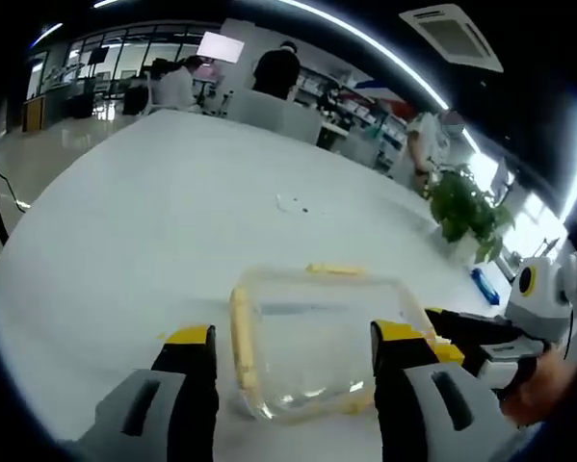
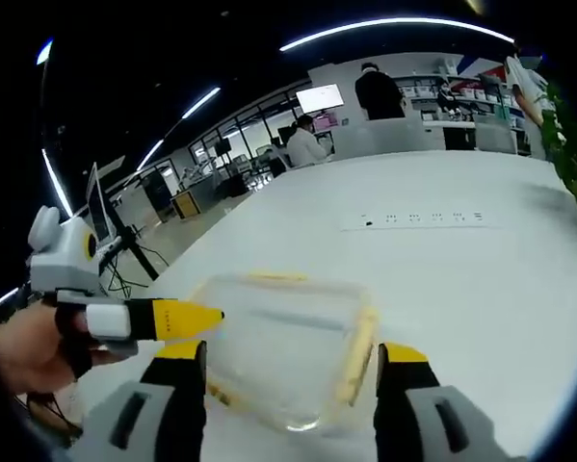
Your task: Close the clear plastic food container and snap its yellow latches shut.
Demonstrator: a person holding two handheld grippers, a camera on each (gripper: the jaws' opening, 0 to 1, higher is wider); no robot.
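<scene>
Container sits lidded on the counter between your spread, empty left jaws; its yellow latches look unsnapped, right jaws likewise released.

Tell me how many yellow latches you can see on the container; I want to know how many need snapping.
3. On the clear container, one latch runs along the left edge, one along the far edge, one on the side opposite the first. A near-edge latch may be hidden.

A leafy green potted plant stands on the broad white table. A small blue object lies near it. A bright wall screen glows beyond.
</scene>
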